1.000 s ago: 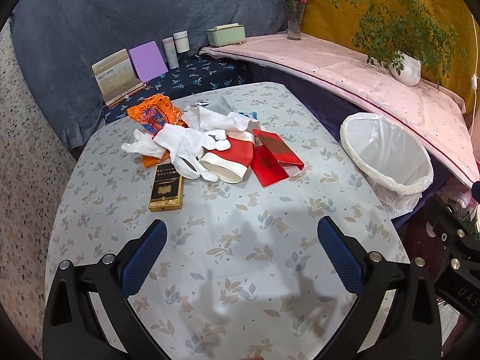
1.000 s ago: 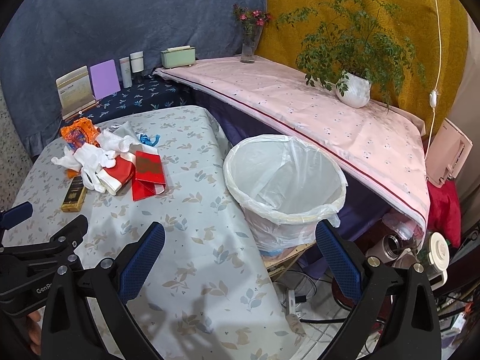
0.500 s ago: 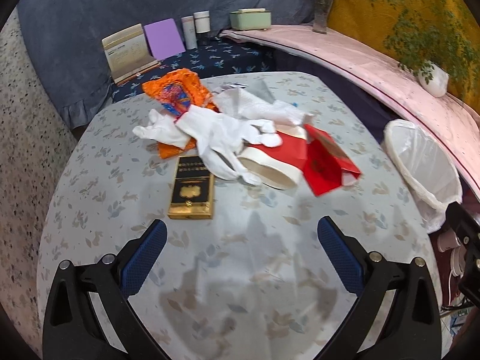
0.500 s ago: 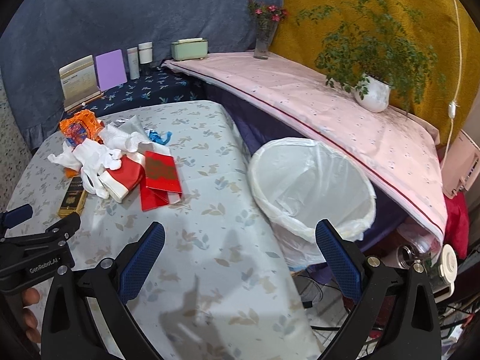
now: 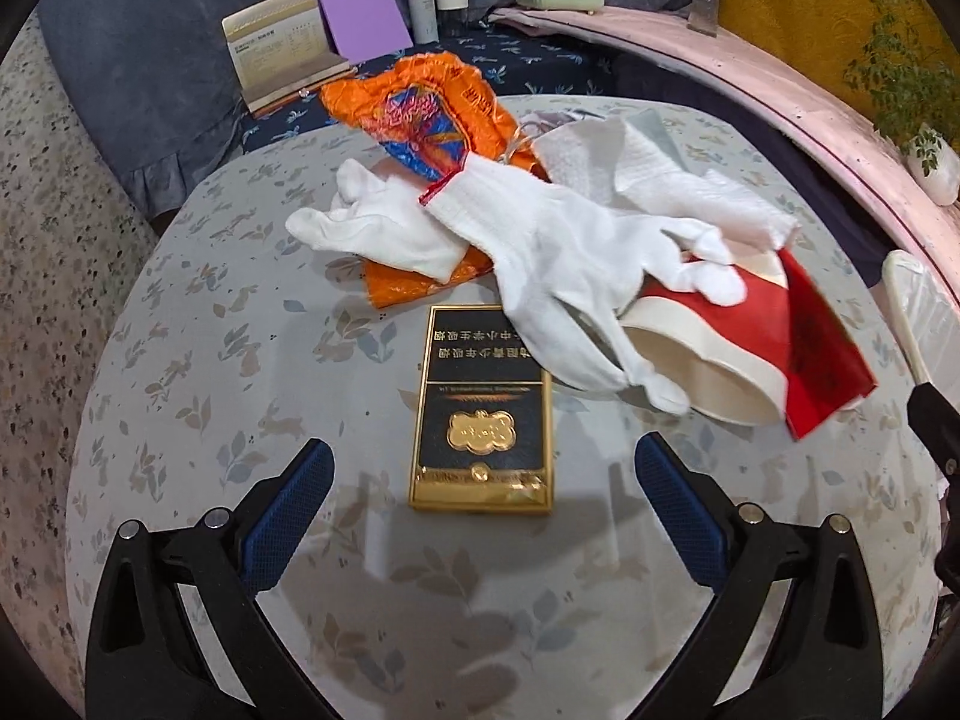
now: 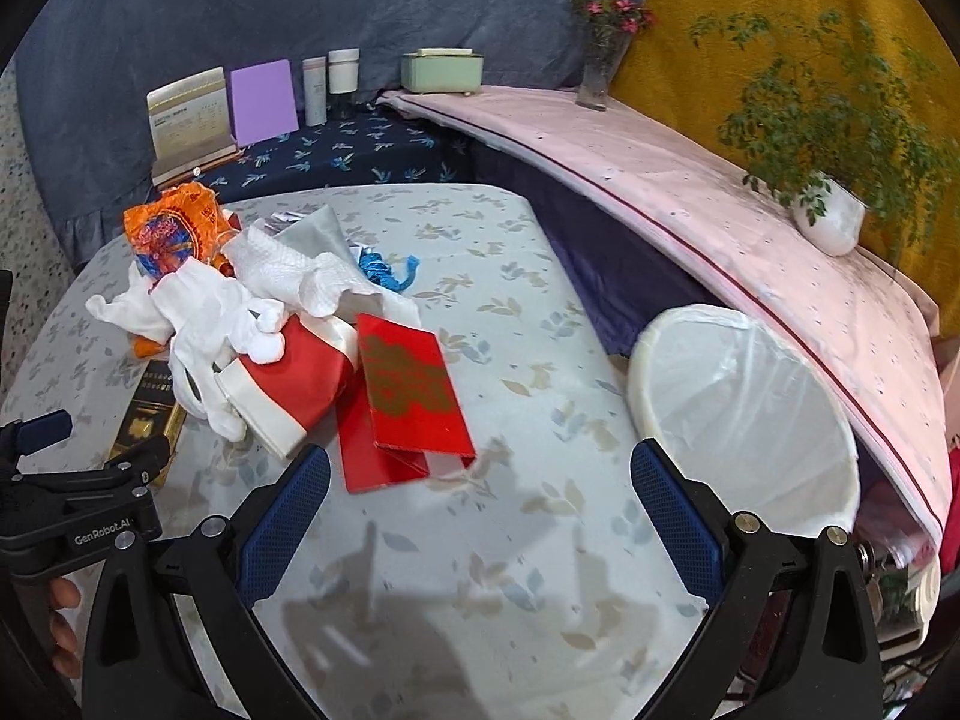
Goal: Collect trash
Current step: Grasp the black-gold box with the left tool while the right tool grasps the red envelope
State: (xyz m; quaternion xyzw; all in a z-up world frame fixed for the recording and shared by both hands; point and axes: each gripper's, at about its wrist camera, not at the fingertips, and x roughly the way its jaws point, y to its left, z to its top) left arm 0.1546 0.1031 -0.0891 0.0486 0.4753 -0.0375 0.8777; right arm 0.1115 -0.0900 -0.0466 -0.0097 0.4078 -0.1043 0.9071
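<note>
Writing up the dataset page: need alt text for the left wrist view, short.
The open left gripper hovers over a floral table, lined up on a black-and-gold box. Behind it lie white gloves, an orange wrapper, a red paper cup and a red envelope.

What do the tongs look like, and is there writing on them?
Both the left tongs and the right tongs have black angular frames with silver screws and blue textured pads. The right view shows white "GenRobot.AI" lettering on the left tool's black body. No cables or sleeves show.

Both wrist views low, sharing trash pile (image 5: 540,252).
</note>
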